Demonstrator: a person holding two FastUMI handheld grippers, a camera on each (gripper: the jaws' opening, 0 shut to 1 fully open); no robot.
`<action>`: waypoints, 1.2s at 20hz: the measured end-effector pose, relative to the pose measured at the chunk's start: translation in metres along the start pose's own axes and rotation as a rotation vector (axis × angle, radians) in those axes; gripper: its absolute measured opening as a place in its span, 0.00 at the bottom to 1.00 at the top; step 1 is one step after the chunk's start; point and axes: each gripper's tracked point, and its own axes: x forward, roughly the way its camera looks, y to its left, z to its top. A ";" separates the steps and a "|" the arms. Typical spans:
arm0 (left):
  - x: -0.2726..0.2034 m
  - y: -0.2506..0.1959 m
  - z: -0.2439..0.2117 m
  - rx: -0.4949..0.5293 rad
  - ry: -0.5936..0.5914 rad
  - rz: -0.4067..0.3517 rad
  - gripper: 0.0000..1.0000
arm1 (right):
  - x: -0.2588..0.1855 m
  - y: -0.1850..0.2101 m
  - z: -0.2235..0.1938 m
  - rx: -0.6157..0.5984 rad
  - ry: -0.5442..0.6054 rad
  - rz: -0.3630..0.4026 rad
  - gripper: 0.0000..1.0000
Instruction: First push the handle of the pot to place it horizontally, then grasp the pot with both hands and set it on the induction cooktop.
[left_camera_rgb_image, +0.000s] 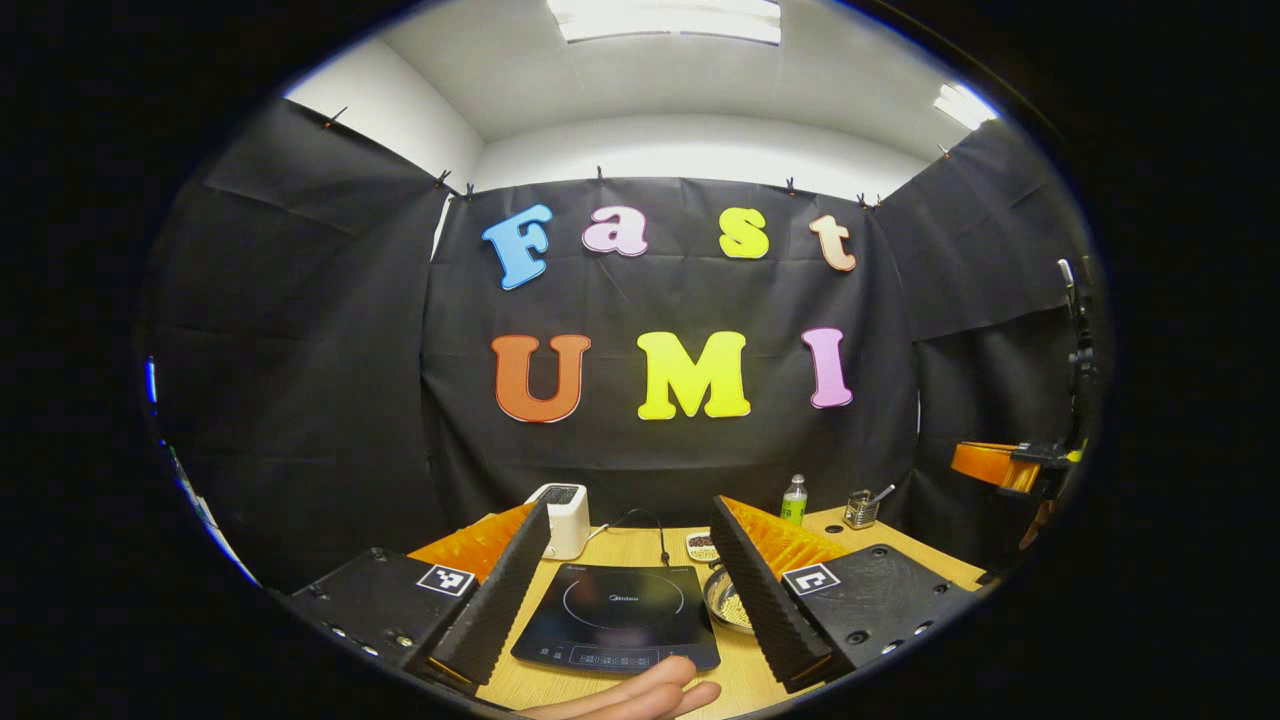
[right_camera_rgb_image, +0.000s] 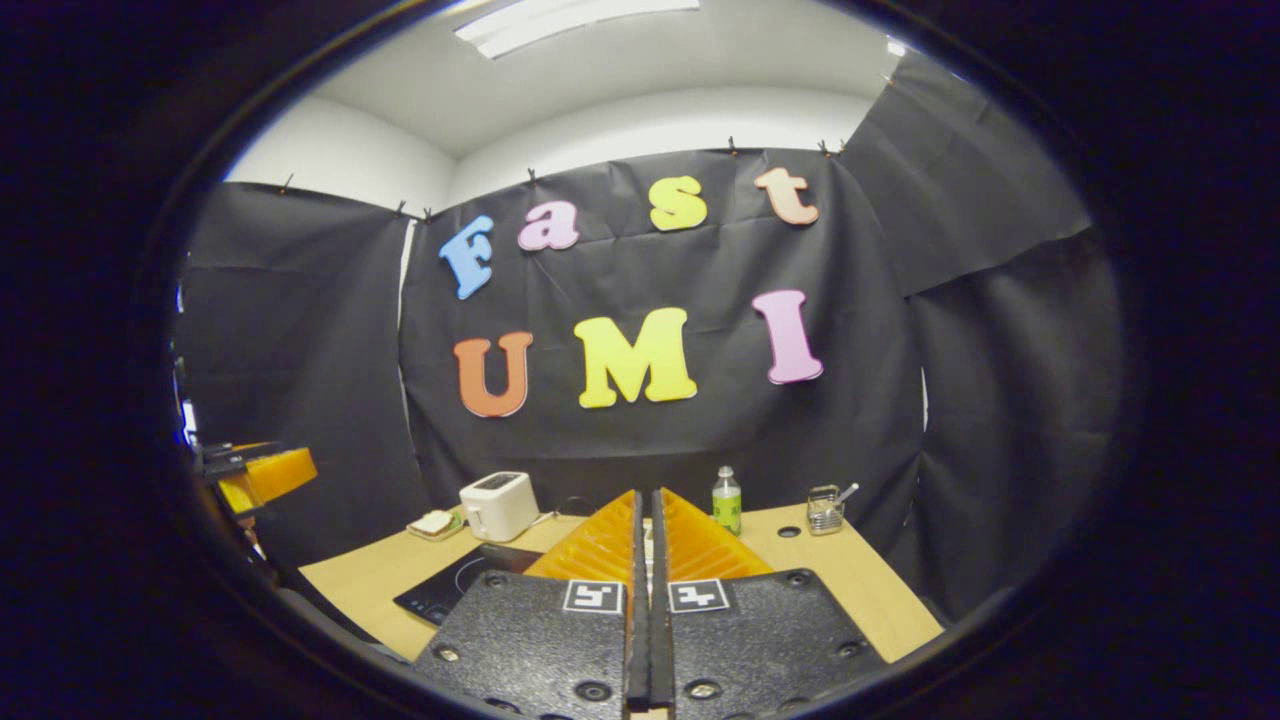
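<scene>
Left gripper view: left hand-held gripper (left_camera_rgb_image: 630, 560) held above the light wooden bench (left_camera_rgb_image: 640, 545), fingers spread wide, nothing between them. Between the fingers lies the flat black glass induction cooktop (left_camera_rgb_image: 615, 615), square to the bench's near edge. Just right of it, partly hidden behind the right finger, a round metal pot (left_camera_rgb_image: 728, 600) with pale contents; its handle cannot be made out. Behind the cooktop, a white toaster (left_camera_rgb_image: 563, 518) with a dark cord; further right a clear plastic bottle with green label (left_camera_rgb_image: 794, 498) and a small wire holder (left_camera_rgb_image: 860, 508). Bare fingers of a person's hand (left_camera_rgb_image: 640, 697) rest at the near bench edge. At the far right, the other gripper (left_camera_rgb_image: 1010, 465) held up off the bench.

Right gripper view: right hand-held gripper (right_camera_rgb_image: 648, 520) closed, fingers nearly meeting, gripping nothing. Cooktop (right_camera_rgb_image: 450, 590) lies left of it, toaster (right_camera_rgb_image: 498, 505) beyond, bottle (right_camera_rgb_image: 727, 498) and wire holder (right_camera_rgb_image: 823, 510) toward the back right.
</scene>
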 end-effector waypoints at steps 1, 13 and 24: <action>0.000 0.001 -0.001 0.000 0.001 0.002 0.96 | 0.002 0.001 -0.002 0.000 0.004 -0.003 0.00; 0.001 0.012 -0.013 0.014 -0.020 0.017 0.96 | 0.027 0.003 -0.090 -0.083 0.166 0.001 0.03; 0.008 0.012 -0.036 0.017 -0.005 0.054 0.96 | 0.045 -0.006 -0.212 -0.070 0.346 0.058 0.04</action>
